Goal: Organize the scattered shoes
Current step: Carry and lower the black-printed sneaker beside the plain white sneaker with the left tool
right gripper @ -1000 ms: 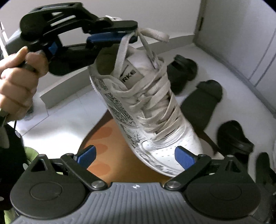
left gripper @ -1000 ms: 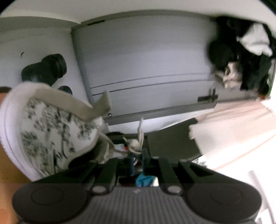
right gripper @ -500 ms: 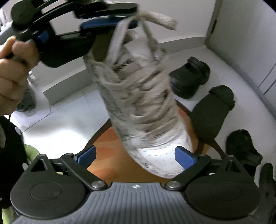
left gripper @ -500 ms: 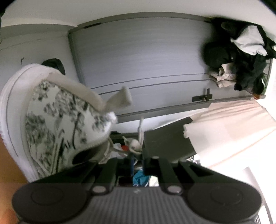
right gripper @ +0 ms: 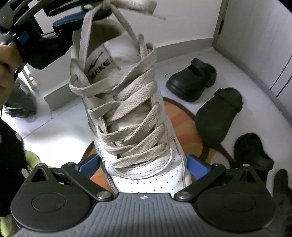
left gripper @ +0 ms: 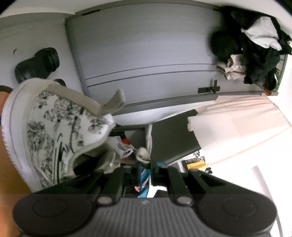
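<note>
The pale floor (right gripper: 63, 131) is seen to fill the right wrist view, with a round orange mat (right gripper: 178, 116) lying on it and a grey cabinet front (left gripper: 146, 54) standing behind in the left wrist view. Above the mat a white sneaker (right gripper: 135, 116) with a grey floral print on its side and beige laces (right gripper: 127, 102) is held off the ground, toe pointing down. Three black shoes are scattered to the right of it: a clog (right gripper: 193, 80) on the floor, a slipper (right gripper: 219, 116) overlapping the mat's edge, and a fuzzy slipper (right gripper: 251, 151) nearest the camera. The right gripper (right gripper: 144, 164) is positioned around the sneaker's toe, its blue pads (right gripper: 197, 165) spread wide on either side; whether they touch the leather cannot be told. The left gripper (right gripper: 91, 16), gripped by a hand (right gripper: 5, 65), is pinched tight on the knotted lace ends at the top, and the shoe hangs from it.
</note>
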Demonstrator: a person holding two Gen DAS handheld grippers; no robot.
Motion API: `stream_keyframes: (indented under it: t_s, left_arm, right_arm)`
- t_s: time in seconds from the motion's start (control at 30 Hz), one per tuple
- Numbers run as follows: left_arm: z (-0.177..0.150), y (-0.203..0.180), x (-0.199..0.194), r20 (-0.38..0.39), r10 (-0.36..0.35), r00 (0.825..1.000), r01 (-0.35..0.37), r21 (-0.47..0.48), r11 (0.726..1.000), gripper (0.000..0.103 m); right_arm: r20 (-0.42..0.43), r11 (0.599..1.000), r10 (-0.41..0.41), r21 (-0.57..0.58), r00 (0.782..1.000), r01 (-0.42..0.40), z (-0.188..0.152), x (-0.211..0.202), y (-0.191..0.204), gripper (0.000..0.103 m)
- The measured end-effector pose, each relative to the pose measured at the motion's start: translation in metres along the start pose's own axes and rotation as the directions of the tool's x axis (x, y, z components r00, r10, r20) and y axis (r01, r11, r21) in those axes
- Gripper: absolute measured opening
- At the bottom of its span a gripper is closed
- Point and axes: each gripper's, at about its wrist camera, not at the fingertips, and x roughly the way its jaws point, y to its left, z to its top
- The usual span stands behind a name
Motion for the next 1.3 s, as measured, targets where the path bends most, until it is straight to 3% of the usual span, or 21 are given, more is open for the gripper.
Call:
stream_keyframes:
  t_s: [0.3, 0.43, 0.57, 0.7, 0.93, 1.23, 1.3]
  left_arm:
    - [-0.004, 0.018, 0.004, -0.029, 0.063, 0.998, -0.063, -0.015, 0.998, 0.008]
    - [-0.013, 0.038, 0.017, -0.084, 0.135, 0.987, -0.139, -0.045, 0.989, 0.008]
    - [-0.024, 0.057, 0.031, -0.151, 0.218, 0.964, -0.229, -0.062, 0.971, 0.008]
    - [-0.034, 0.075, 0.041, -0.215, 0.309, 0.926, -0.329, -0.065, 0.942, 0.008]
    - [-0.042, 0.089, 0.043, -0.251, 0.336, 0.908, -0.365, -0.082, 0.927, 0.008]
    - [-0.038, 0.102, 0.054, -0.229, 0.343, 0.911, -0.374, -0.111, 0.921, 0.008]
    - [-0.041, 0.102, 0.06, -0.241, 0.351, 0.905, -0.384, -0.106, 0.917, 0.008]
  right_arm:
    - [-0.062, 0.993, 0.085, 0.084, 0.994, -0.08, -0.013, 0.029, 0.018, 0.103]
    - [-0.12, 0.988, 0.115, 0.116, 0.986, -0.101, -0.028, 0.053, 0.029, 0.103]
    - [-0.167, 0.981, 0.139, 0.162, 0.976, -0.112, -0.047, 0.075, 0.033, 0.103]
    - [-0.209, 0.973, 0.153, 0.2, 0.966, -0.111, -0.061, 0.088, 0.033, 0.103]
    - [-0.215, 0.97, 0.161, 0.215, 0.963, -0.114, -0.074, 0.089, 0.031, 0.103]
    - [-0.225, 0.975, 0.11, 0.215, 0.968, -0.061, -0.073, 0.09, 0.03, 0.103]
    - [-0.222, 0.976, 0.087, 0.217, 0.971, -0.038, -0.072, 0.09, 0.029, 0.103]
